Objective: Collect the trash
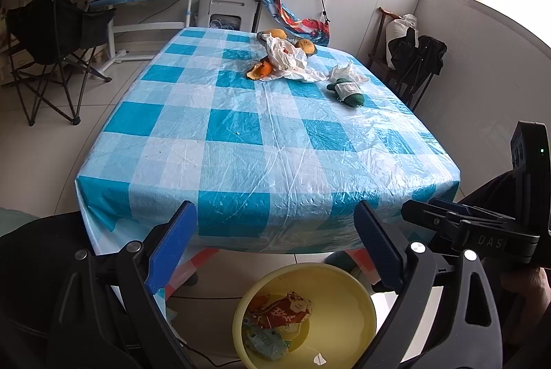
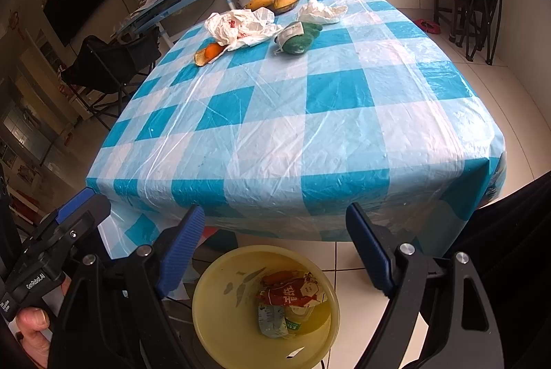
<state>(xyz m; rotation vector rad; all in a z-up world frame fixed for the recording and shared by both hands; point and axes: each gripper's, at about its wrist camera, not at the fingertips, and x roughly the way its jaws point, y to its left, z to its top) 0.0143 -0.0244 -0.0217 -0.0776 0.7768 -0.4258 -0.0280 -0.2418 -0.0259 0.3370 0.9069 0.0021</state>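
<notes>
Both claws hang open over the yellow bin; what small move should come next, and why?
Probably reach the left claw forward toward the orange peel: wrappers already lie in the yellow bin, while peel and white plastic bag remain at the table's far end.

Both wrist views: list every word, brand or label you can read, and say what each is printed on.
"DAS": on the black body of the right hand-held gripper, seen from the left wrist.
"GenRobot.AI": on the left hand-held gripper, seen from the right wrist.
Red snack wrapper in the yellow bin: large white characters, unreadable.
White label on the green item: too small.
Plastic bag: red print, blurred.
</notes>
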